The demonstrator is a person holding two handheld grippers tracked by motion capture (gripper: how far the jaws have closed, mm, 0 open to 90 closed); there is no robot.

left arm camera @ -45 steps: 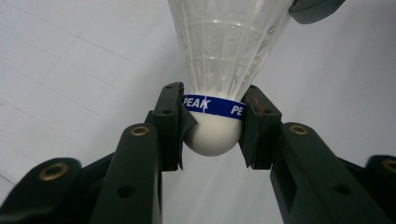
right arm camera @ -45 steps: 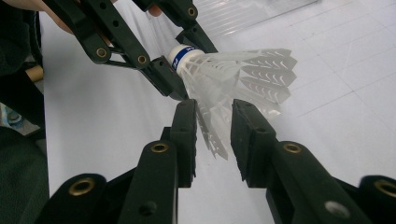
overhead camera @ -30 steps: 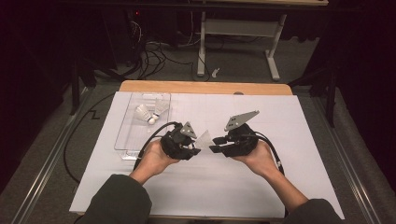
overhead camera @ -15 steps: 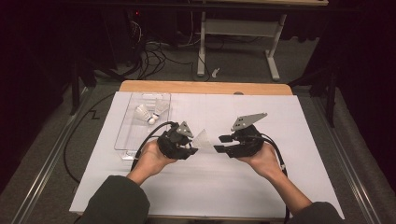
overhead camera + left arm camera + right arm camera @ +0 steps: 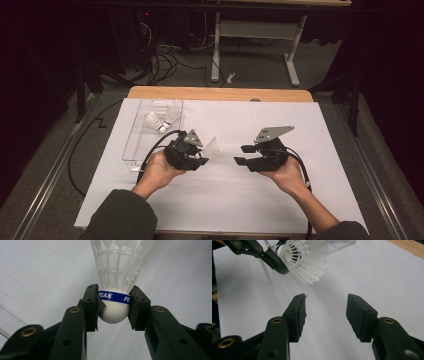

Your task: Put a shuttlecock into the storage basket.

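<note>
left gripper (image 5: 201, 155) is clamped on the shuttlecock (image 5: 117, 282), both pads on the white cork just below the blue "peak" band (band reads clean in the left gripper view). feather skirt points away from me, toward the right gripper (image 5: 241, 155). the shuttlecock (image 5: 214, 148) sits off the white sheet (image 5: 310, 150), near the table's middle, held in the air between my two grippers.

right gripper (image 5: 325, 312) has its jaws spread wide, nothing between the pads, aimed left at the skirt (image 5: 308, 261) with a clear gap to it. in the right gripper view the left gripper's jaw tip (image 5: 275, 261) shows at far left, closed on the cork end.

clear tray (image 5: 137, 135) is on the left side of the sheet, just behind my left hand (image 5: 159, 172). two more shuttlecocks (image 5: 159, 121) lie in its far half. right hand (image 5: 287, 175) is over the sheet, right of centre.
</note>
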